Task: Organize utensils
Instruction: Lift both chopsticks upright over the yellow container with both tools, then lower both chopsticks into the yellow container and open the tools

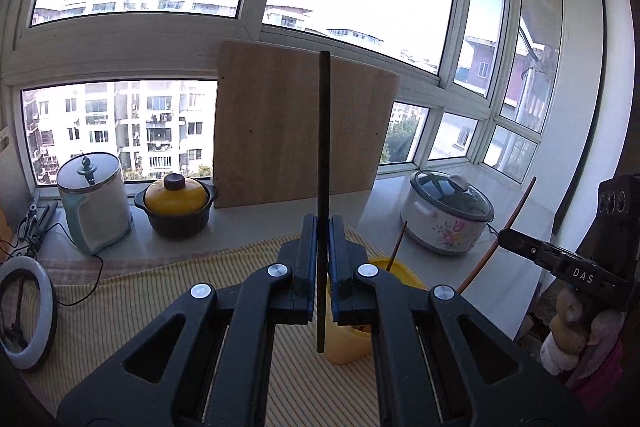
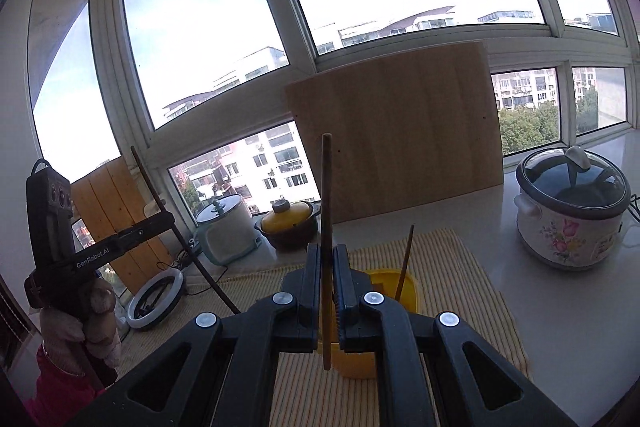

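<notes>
- While my left gripper hangs just above the yellow plastic utensil cup, its jaws are clamped on a dark, thin chopstick that stands upright, its lower tip beside the cup's near-left wall.
- My right gripper also sits just above that cup, jaws closed on a brown wooden chopstick, upright, its lower end in front of the cup; I cannot tell whether it touches.
- One more thin brown stick already stands inside the cup, leaning toward the cup's far right.
- The cup rests on a yellow striped cloth spread over the pale counter.
- Behind the cup, a light wooden cutting board leans upright against the window.
- Right of the cup sits a white floral slow cooker with a glass lid.
- Left of the cup and further back, I see a dark clay pot with a yellow lid and, beside it, a pale green lidded canister.
- Far left of the cup lies a white ring light.
</notes>
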`<state>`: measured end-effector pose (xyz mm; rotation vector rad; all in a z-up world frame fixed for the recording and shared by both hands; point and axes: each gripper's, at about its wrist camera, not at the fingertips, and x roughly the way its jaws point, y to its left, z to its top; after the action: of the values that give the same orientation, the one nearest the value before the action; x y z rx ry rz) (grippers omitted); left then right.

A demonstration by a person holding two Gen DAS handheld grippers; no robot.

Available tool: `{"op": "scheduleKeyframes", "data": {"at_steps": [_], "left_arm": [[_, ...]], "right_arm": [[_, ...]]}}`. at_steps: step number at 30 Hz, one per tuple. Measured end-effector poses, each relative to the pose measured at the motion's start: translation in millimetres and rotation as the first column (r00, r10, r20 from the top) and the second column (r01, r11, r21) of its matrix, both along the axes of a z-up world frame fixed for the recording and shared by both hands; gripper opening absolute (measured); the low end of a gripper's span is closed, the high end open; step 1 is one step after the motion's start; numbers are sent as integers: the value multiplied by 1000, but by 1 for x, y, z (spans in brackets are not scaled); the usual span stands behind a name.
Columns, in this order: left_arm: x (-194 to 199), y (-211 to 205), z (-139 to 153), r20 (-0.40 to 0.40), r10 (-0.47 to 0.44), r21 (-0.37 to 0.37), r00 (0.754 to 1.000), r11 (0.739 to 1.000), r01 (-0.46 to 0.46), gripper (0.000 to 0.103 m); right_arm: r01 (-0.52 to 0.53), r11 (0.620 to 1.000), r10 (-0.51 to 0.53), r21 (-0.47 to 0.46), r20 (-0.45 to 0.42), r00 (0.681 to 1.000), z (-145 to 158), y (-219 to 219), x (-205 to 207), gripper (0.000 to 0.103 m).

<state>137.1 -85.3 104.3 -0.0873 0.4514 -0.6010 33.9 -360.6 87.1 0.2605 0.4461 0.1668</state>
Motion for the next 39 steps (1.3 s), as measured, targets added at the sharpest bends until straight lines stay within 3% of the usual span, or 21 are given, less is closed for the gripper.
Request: {"op": "scheduleKeyframes", "data": {"at_steps": [7, 21, 39], "left_arm": [[13, -23, 5, 26, 14, 24, 1000, 1000, -15, 3], [40, -58, -8, -19, -9, 19, 1000, 1000, 10, 3], [66, -67, -50, -178, -42, -42, 983, 998, 35, 3]], "right_arm": [[30, 999, -30, 16, 14, 999, 3, -14, 9, 4], [60, 998, -60, 37, -2, 998, -10, -30, 31, 4], [50, 998, -46, 35, -105, 993, -51, -24, 47, 4]]}}
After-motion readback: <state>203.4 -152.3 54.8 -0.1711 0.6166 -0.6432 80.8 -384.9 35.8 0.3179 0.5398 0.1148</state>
